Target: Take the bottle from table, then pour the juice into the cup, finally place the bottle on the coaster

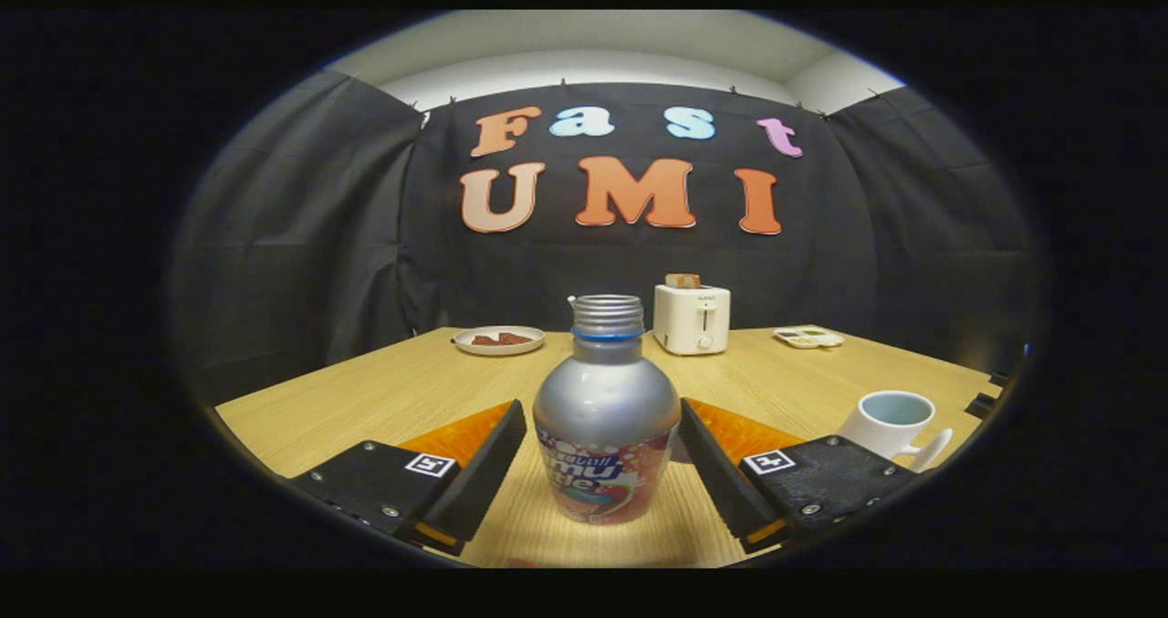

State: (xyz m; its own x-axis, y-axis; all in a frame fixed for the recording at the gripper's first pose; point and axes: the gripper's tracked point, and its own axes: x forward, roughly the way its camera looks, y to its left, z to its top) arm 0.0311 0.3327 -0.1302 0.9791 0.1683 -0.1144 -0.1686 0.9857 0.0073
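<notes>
A silver bottle [605, 417] with a colourful label and an uncapped threaded neck stands upright on the wooden table [383, 390]. It sits between my two fingers. My gripper [602, 422] is open: the left finger [479, 467] stands a small gap away from the bottle, and the right finger [712, 467] is at or very near its side. A white cup [890, 422] with its handle turned toward me stands to the right, beyond the right finger. An orange mat [456, 431], perhaps the coaster, lies under and behind the fingers.
At the back of the table stand a white toaster [692, 319] with a slice of toast in it, a white plate [498, 340] holding something reddish to its left, and a small white tray [808, 336] to its right.
</notes>
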